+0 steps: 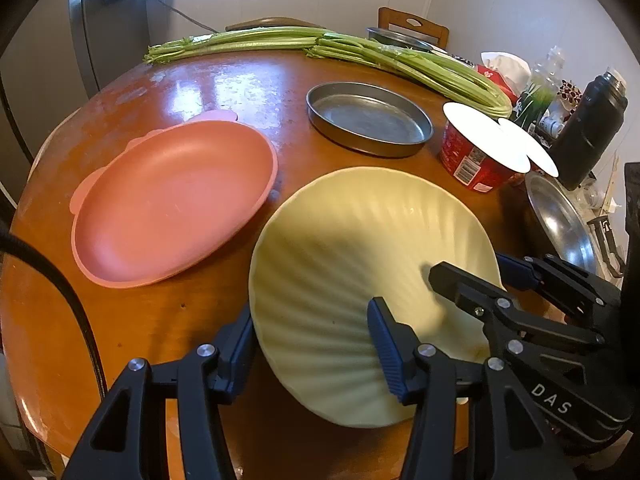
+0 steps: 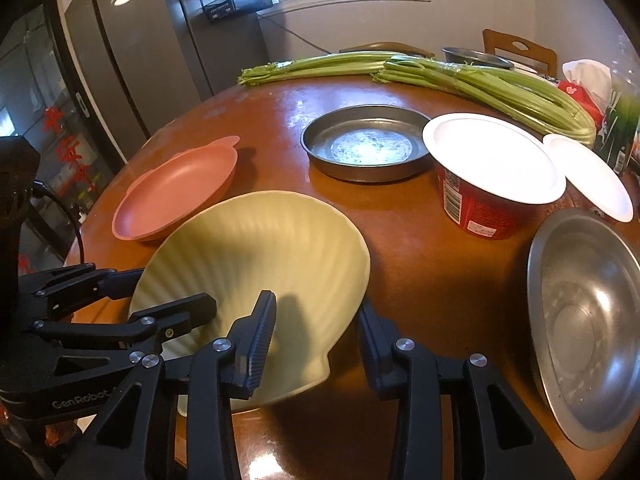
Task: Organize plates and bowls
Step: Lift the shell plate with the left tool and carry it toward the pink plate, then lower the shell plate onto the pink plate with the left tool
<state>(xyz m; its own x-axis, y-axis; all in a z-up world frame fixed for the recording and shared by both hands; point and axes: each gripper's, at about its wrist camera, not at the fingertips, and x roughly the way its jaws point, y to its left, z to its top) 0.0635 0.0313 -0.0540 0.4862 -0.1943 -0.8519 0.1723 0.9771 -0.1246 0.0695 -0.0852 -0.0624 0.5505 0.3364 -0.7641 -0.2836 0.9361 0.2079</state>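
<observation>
A pale yellow shell-shaped plate (image 1: 360, 264) lies near the front of the round wooden table; it also shows in the right wrist view (image 2: 256, 248). My left gripper (image 1: 312, 348) is open, its fingers on either side of the plate's left rim. My right gripper (image 2: 316, 340) is open, its fingers on either side of the plate's right rim. Each gripper shows in the other's view. A pink plate (image 1: 172, 200) lies to the left. A round metal pan (image 1: 368, 118) sits behind. A steel bowl (image 2: 588, 320) sits at the right.
Two red instant-noodle cups with white lids (image 2: 492, 172) stand at the right. Celery bunches (image 1: 320, 46) lie along the far edge of the table (image 1: 224, 84). A black flask (image 1: 592, 124), bottles and a tissue pack crowd the far right. A fridge stands at the left.
</observation>
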